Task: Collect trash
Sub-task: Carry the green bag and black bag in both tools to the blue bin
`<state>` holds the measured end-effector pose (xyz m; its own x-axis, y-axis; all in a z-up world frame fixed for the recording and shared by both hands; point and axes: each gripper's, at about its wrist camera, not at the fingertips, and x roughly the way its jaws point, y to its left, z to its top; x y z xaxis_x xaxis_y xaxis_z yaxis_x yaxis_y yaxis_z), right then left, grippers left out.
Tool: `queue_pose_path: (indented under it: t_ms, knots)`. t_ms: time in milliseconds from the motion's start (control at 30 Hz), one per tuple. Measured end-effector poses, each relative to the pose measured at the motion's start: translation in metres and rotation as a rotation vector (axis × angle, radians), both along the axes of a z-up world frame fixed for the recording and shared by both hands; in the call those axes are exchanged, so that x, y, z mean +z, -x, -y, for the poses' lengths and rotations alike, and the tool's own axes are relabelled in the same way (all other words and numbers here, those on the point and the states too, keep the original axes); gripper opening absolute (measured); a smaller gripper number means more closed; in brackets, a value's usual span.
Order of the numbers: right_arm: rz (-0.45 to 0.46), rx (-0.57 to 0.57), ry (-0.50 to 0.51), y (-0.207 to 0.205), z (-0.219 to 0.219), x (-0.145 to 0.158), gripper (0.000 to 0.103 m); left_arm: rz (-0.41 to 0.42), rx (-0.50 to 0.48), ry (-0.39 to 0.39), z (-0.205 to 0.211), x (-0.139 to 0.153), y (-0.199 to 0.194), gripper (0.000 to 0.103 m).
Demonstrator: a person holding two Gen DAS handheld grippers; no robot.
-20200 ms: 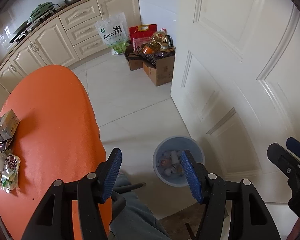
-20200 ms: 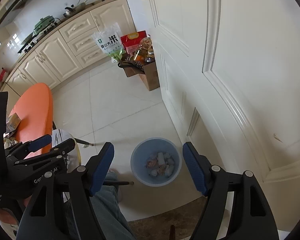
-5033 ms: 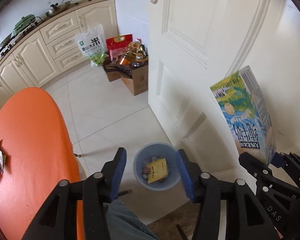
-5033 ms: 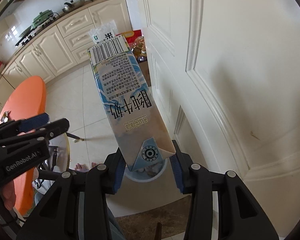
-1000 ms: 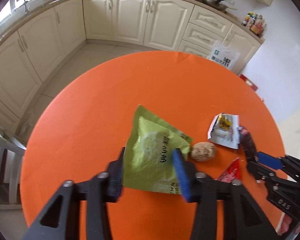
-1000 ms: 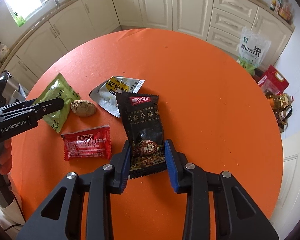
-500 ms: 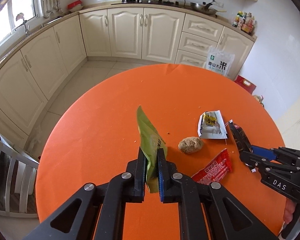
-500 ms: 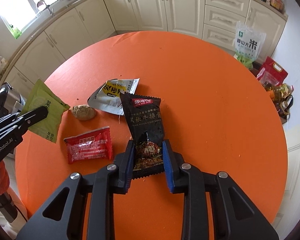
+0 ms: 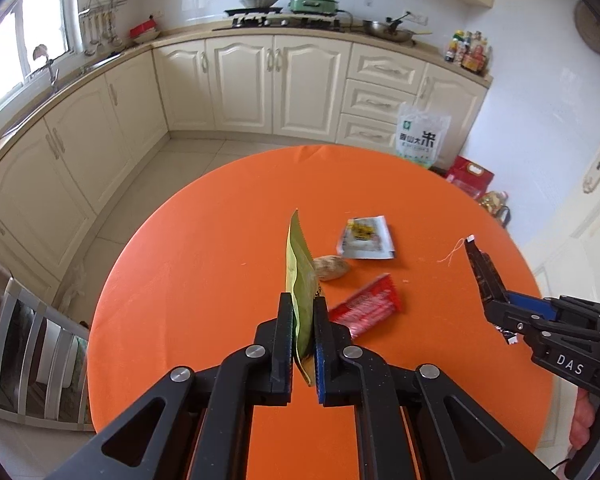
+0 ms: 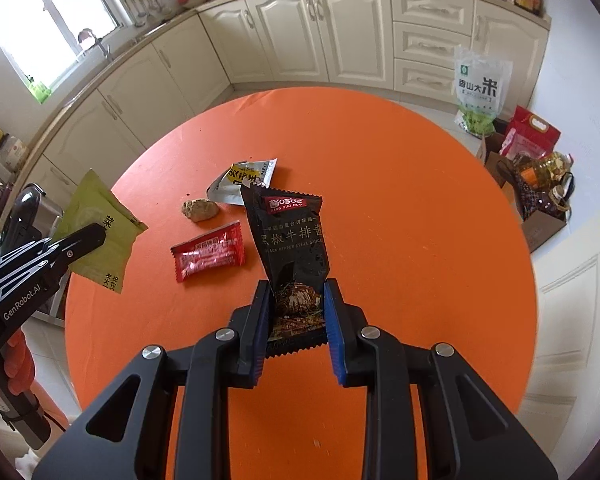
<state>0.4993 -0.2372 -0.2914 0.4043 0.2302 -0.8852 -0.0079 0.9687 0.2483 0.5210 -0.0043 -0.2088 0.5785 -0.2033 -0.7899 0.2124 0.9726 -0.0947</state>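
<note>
My left gripper (image 9: 303,316) is shut on a green snack packet (image 9: 299,276), held edge-on above the round orange table (image 9: 204,264); the same green packet (image 10: 100,220) shows flat in the right wrist view. My right gripper (image 10: 297,298) is shut on a black steak-sauce packet (image 10: 292,240), lifted off the table. On the tabletop lie a red wrapper (image 10: 208,254), a torn silver-and-yellow wrapper (image 10: 242,180) and a brown lump (image 10: 200,209). The right gripper (image 9: 496,300) appears at the right edge of the left wrist view.
Cream kitchen cabinets (image 9: 284,84) run along the far wall. A rice bag (image 10: 480,92) and a cardboard box of bottles (image 10: 540,200) sit on the floor past the table. A chair back (image 9: 32,356) stands at the left. A white door (image 9: 580,220) is at the right.
Both grippers shut on their packets and lifted them off the table. The green packet now hangs edge-on, the black one is raised; the table looks farther away.
</note>
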Motion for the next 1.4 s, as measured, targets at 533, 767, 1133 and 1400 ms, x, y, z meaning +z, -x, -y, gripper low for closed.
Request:
queue_pose_path:
  t_ms: [533, 767, 1133, 1400]
  knots:
    - [0.07, -0.264, 0.085, 0.154, 0.11, 0.065, 0.025, 0.058, -0.332, 0.015, 0.116, 0.034, 0.119, 0.004]
    - [0.051, -0.425, 0.109, 0.227, 0.172, 0.068, 0.025, 0.046, -0.494, 0.015, 0.175, 0.038, 0.153, 0.004]
    - [-0.018, -0.579, 0.079, 0.282, 0.241, 0.035, 0.026, -0.006, -0.706, -0.077, 0.297, 0.005, 0.178, 0.004]
    - [-0.074, -0.637, 0.041, 0.296, 0.277, -0.002, 0.026, -0.045, -0.778, -0.121, 0.38, -0.025, 0.173, 0.006]
